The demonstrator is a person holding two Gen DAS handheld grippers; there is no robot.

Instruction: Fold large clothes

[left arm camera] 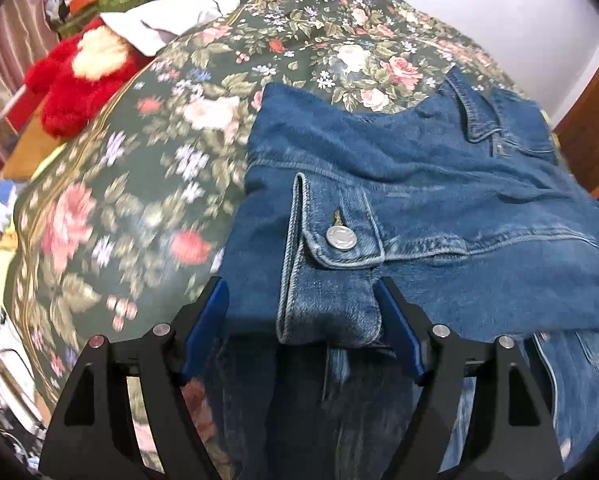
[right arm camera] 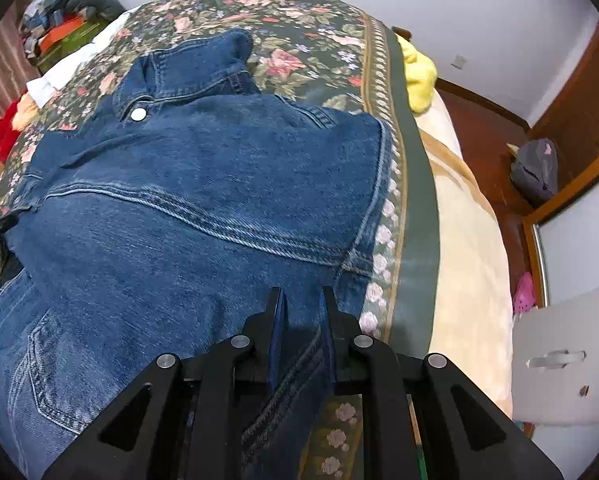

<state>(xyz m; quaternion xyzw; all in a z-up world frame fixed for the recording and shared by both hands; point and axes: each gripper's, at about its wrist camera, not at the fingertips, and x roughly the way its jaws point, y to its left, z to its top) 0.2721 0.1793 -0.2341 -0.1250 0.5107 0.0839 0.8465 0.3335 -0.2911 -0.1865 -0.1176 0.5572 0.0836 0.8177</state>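
The denim jacket [right arm camera: 203, 208] lies on the floral bedspread [left arm camera: 139, 184], toward the right side of the bed, its right edge just beside the bedspread's patterned border in the right wrist view; its collar [right arm camera: 155, 76] points to the far end and its back panel faces up, so the sleeves appear to be folded in already; in the left wrist view a sleeve cuff [left arm camera: 331, 256] with its metal button [left arm camera: 341, 237] lies across the near part of the body, which suggests the left side is folded over; the left gripper [left arm camera: 301, 304] has its blue-padded fingers [left arm camera: 395, 320] standing well apart on either side of that cuff, and the left pad looks clear of the cloth, so I judge it is not gripping; the right gripper [right arm camera: 301, 308] has its fingers nearly together with a fold of denim at the jacket's near right edge between them, apparently pinched; judging from this, the narrowing of the jacket is largely done and what is left is the crosswise fold, near hem toward collar, then a smoothing; more denim hangs near the cameras, too blurred to tell which part it is
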